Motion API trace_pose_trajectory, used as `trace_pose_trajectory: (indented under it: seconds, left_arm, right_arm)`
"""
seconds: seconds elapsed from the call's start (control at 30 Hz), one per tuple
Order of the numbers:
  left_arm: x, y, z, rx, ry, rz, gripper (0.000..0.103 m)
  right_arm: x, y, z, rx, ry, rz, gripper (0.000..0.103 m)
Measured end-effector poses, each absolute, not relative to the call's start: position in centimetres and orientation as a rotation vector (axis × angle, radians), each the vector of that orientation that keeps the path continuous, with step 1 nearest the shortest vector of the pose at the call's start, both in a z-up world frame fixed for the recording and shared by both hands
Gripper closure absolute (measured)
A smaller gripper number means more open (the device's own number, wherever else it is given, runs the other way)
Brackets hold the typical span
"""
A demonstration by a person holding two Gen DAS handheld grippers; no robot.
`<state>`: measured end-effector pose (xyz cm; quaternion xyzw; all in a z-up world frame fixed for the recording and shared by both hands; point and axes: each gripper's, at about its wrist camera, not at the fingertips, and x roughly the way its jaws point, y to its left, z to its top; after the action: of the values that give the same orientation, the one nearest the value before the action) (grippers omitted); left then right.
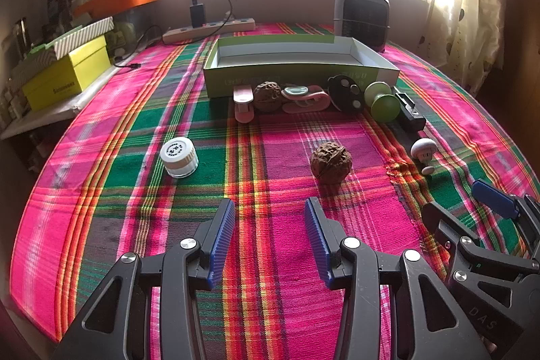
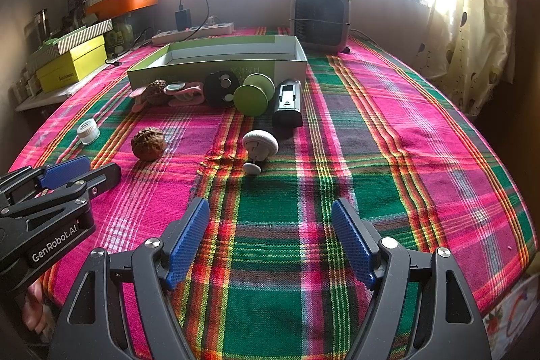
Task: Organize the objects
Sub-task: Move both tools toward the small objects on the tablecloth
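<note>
Plaid cloth is covering the desk; left gripper [image 1: 270, 238] and right gripper [image 2: 270, 238] are hovering, fingers released, empty. Walnut [image 1: 330, 161] is lying loose before the box [image 1: 300, 75]: probably best straddling it squarely.

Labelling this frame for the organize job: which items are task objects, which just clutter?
Job:
green tray box
walnut
white jar
mushroom toy
green spool
black case

Lying about:
heater
power strip
yellow box
</note>
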<state>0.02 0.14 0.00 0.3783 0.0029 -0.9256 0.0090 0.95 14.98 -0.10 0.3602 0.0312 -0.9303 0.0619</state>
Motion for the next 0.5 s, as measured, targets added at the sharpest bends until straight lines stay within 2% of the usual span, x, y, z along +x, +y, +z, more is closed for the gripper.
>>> trace_pose_trajectory:
  seconds: [0.5]
  left_arm:
    - [-0.11, 0.31, 0.23, 1.191, 0.007, -2.893, 0.062]
  right_arm:
    - [0.50, 15.12, 0.05, 1.100, 0.098, -2.801, 0.028]
